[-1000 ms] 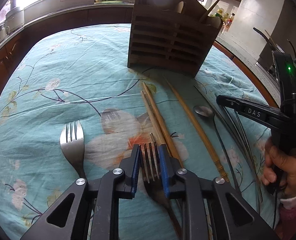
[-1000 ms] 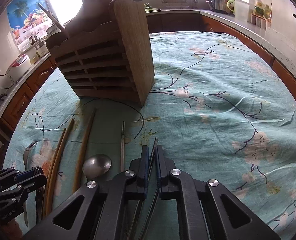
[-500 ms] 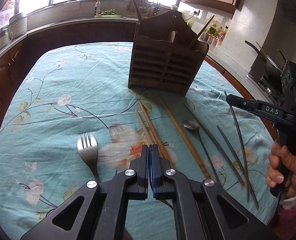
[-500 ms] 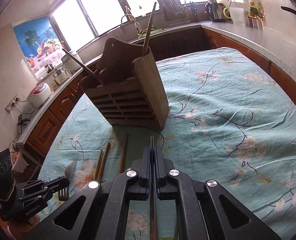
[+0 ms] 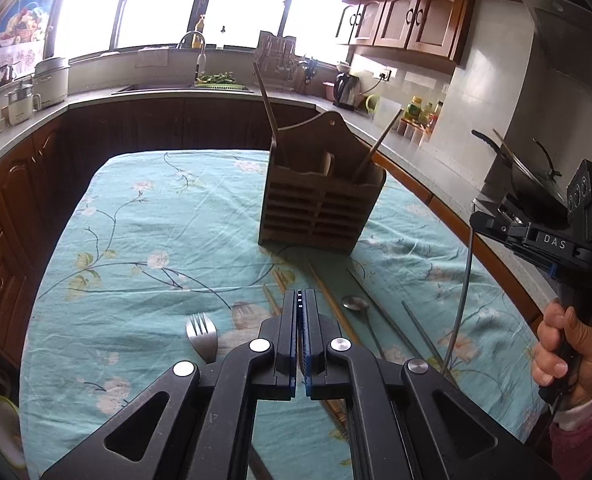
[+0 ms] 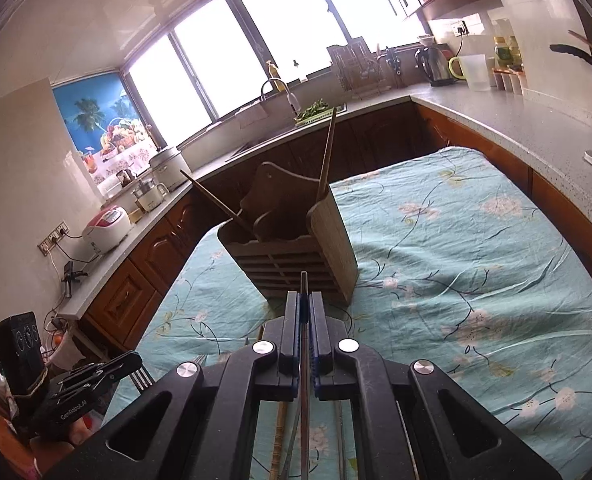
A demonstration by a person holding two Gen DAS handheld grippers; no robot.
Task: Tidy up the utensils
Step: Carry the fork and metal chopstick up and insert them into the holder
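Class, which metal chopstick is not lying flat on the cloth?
The chopstick clamped in the right gripper: it hangs steeply from the closed jaws, while the others lie flat.

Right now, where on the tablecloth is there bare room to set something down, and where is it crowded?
Free: the broad stretch of tablecloth left of the wooden holder, and the wide stretch on its other side toward the counter. Crowded: the strip in front of the holder, where a fork, wooden chopsticks, a spoon and metal chopsticks lie close together.
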